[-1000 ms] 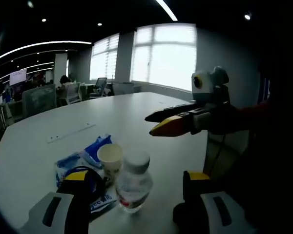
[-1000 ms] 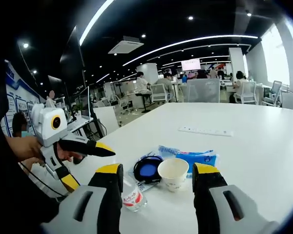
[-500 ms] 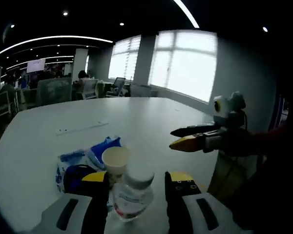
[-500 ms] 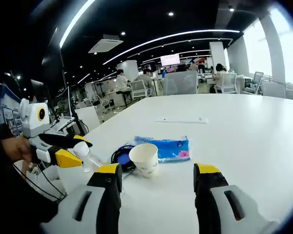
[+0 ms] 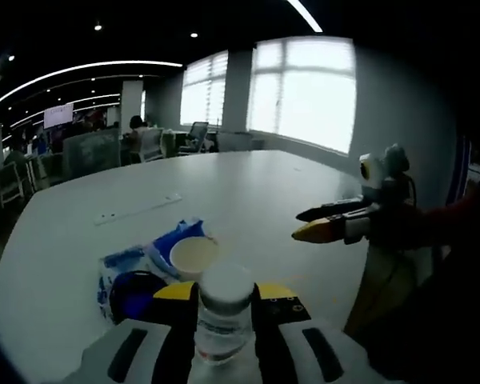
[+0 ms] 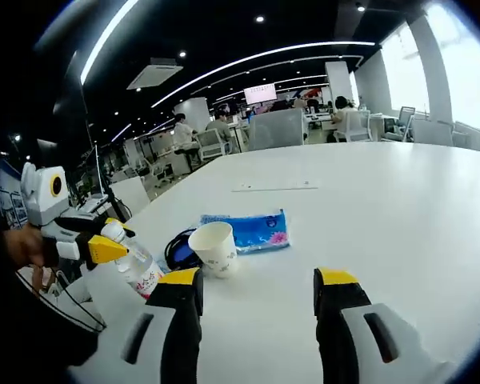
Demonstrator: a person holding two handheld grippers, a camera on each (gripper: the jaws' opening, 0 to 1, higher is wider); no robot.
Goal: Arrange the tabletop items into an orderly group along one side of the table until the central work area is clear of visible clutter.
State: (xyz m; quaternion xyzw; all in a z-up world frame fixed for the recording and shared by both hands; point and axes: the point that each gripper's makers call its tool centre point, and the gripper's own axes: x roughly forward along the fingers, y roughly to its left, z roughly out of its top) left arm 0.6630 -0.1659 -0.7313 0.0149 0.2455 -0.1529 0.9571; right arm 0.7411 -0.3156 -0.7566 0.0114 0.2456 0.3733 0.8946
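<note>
bottle label (image 6: 150, 280) print unreadable, no legible text

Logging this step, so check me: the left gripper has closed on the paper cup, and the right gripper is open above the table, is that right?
Not quite. The left gripper is shut on the water bottle, not the paper cup, which stands free behind it in the left gripper view. The right gripper is open above the table, as you said.
</note>
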